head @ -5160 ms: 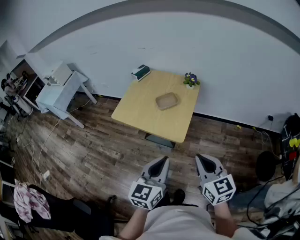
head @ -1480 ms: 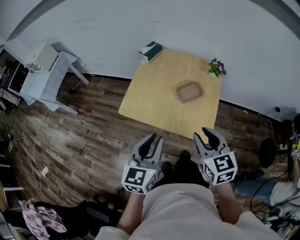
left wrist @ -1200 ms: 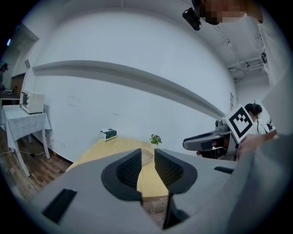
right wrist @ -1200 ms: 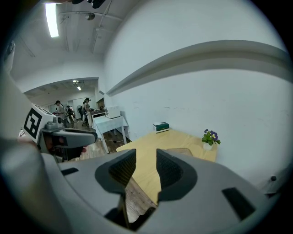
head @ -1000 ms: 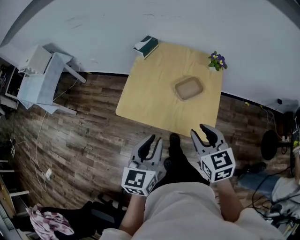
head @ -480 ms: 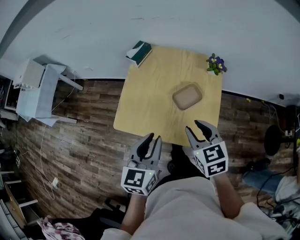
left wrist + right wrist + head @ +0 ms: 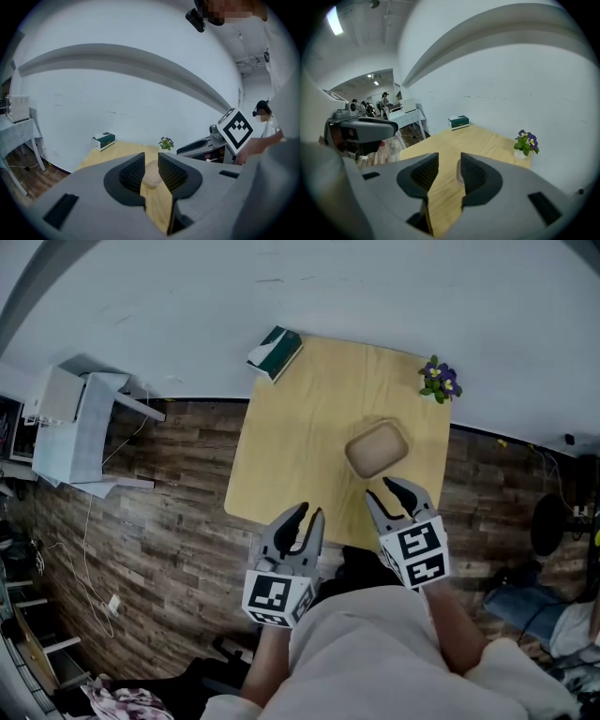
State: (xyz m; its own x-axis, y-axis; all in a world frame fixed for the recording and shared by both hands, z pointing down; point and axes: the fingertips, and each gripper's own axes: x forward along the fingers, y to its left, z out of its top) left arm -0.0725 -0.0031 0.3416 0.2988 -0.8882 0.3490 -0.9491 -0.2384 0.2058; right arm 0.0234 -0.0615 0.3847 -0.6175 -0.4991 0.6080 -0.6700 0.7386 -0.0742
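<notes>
Left gripper (image 7: 307, 514): jaws a narrow slot apart, with nothing between the pads. It hangs over the floor (image 7: 159, 521), just short of the table's near edge.
Right gripper (image 7: 384, 490): jaws also a narrow gap apart and holding nothing. Its tips are over the table's near edge, near the bowl but not touching it.
Bowl (image 7: 377, 448): shallow, wooden, with rounded corners. It sits on the right half of the table, just beyond the right gripper, and its inside shows bare wood. In the left gripper view it shows through the slot between the jaws, well beyond them.
Tissue box (image 7: 274, 350): green and white, on the table's far left corner by the wall (image 7: 375, 287).
Flower pot (image 7: 439, 379): small, with purple flowers, on the far right corner.
Table (image 7: 291, 446): square, light wood, with its far side against the pale wall.
Side table (image 7: 80, 427): white, far left, carrying a microwave (image 7: 18, 108).
Floor: dark wood planks.
Room: people (image 7: 384, 101) stand far off in a lit back area in the right gripper view.
</notes>
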